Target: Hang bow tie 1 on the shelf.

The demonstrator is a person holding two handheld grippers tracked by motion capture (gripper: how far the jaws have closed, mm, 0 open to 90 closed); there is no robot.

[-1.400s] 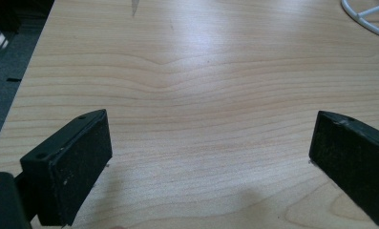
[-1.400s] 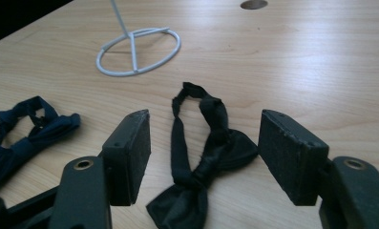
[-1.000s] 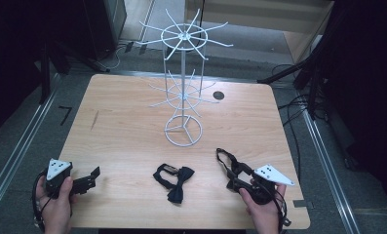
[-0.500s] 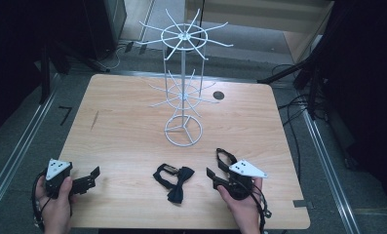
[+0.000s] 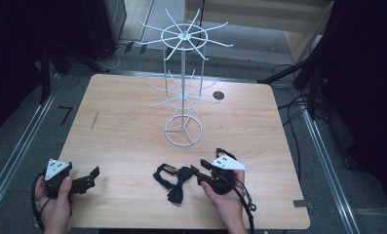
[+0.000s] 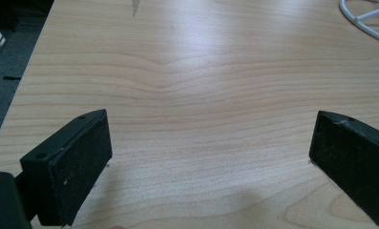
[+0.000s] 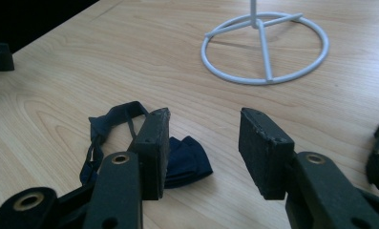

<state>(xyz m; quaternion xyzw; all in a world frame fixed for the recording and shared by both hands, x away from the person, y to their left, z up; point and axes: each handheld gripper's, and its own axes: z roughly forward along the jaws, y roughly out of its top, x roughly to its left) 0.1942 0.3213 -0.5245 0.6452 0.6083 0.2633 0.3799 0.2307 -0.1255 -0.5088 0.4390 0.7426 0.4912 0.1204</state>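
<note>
Dark floor and black equipment ring a pale wooden desk [image 5: 123,122], and on it stands a white wire display rack [image 5: 183,92] with a ring base and spoked arms, the largest thing there. Near the front edge, between the two hands, lies a dark bow tie [image 5: 174,181] with its thin strap looped beside it. It looks light, soft and floppy, so I judge it will sag and fold when lifted; the bunched knot at the middle seems the firmest place to pinch, the strap being thin and likely to slip. The right gripper [image 5: 197,176] sits just beside the tie, jaws open with nothing between them, one jaw next to the fabric. The left gripper [image 5: 91,176] rests well apart at the desk's left, jaws spread wide and empty.
</note>
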